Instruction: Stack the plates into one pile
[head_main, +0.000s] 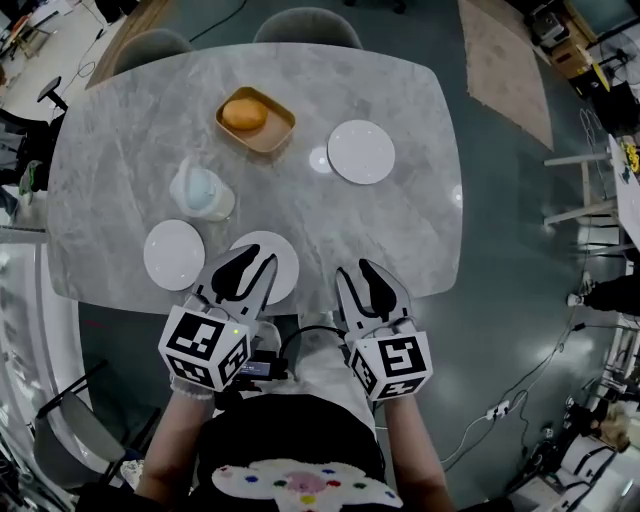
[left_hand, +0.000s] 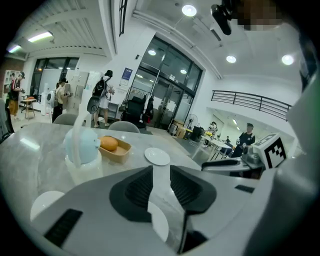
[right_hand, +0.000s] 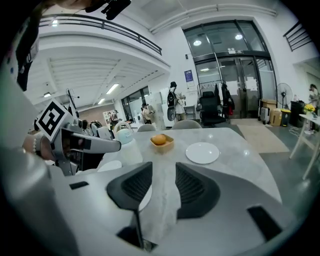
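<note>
The left gripper (left_hand: 161, 175) has its jaws a narrow gap apart with nothing gripped. Through the gap shows the white of the near plate (head_main: 285, 265), which it hangs over at the front edge of the table (head_main: 120, 150). The right gripper (right_hand: 164, 172) stands a little wider, also empty, over bare marble at that plate's 3 o'clock. Taking the left gripper as the clock's centre in the head view, the left plate (head_main: 173, 254) lies at 9 o'clock, the jar (head_main: 203, 190) at 11, the tray (head_main: 280, 125) with an orange (head_main: 243, 114) at 12, and the far plate (head_main: 361, 151) between 1 and 2, well apart. Nothing is stacked yet. The step looks like a first pick. To do it well, the jaws should straddle the near plate's rim, one pad under and one on top. They should grip firmly, lift it level and set it centred on the left plate, clear of the jar.
</note>
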